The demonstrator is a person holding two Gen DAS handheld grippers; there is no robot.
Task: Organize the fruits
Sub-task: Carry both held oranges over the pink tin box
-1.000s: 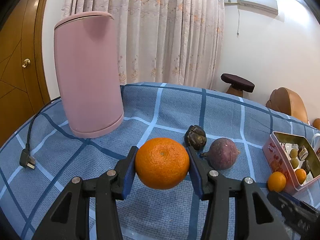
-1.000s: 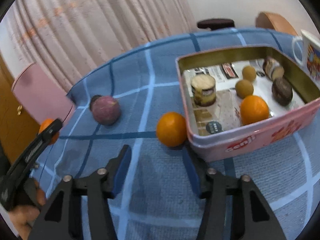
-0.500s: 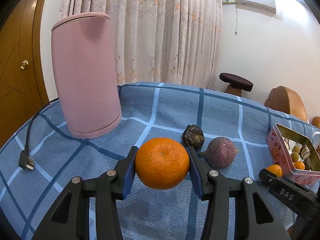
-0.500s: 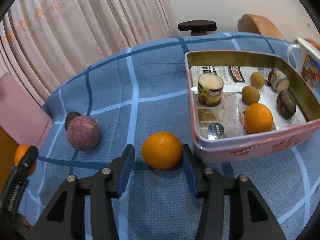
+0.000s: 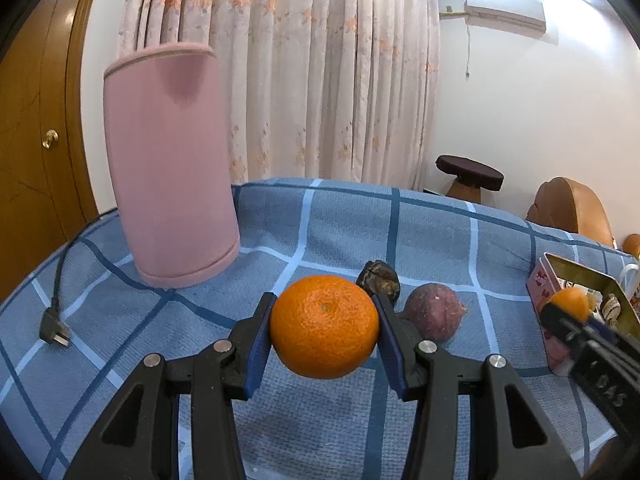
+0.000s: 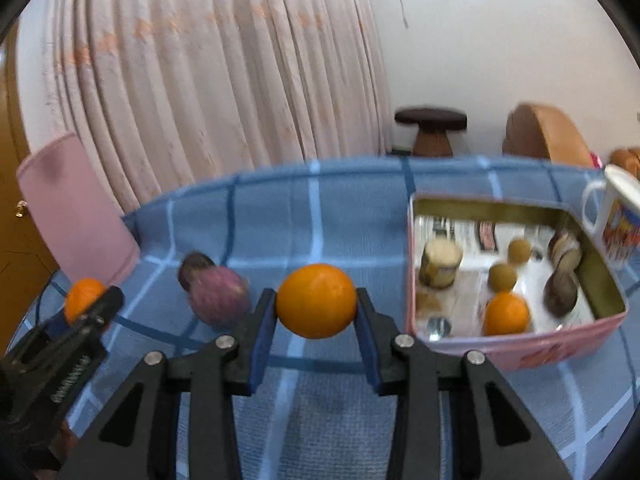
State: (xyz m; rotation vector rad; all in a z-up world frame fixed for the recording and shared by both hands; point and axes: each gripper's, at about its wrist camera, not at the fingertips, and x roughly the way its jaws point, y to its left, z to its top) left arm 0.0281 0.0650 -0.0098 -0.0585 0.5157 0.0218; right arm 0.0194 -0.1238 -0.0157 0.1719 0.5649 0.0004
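My left gripper [image 5: 324, 336] is shut on an orange [image 5: 325, 331] and holds it above the blue checked cloth. My right gripper [image 6: 316, 312] is shut on a second orange [image 6: 316, 306], lifted off the cloth just left of the pink tin [image 6: 560, 346]. The tin holds another orange [image 6: 506, 314], small round fruits and a jar. A purple fruit [image 5: 434, 312] and a dark wrinkled fruit [image 5: 379, 282] lie on the cloth behind the left gripper; the purple fruit also shows in the right wrist view [image 6: 218, 300]. The left gripper shows in the right wrist view [image 6: 86, 308].
A tall pink cylinder [image 5: 172, 168] stands at the back left, with a black plug and cord [image 5: 54, 332] beside it. A white mug [image 6: 618, 224] stands behind the tin. A stool [image 5: 470, 174] and a curtain are beyond the table edge.
My right gripper closed on the orange beside the tin and lifted it off the cloth. The left gripper kept its orange and stayed nearly still.
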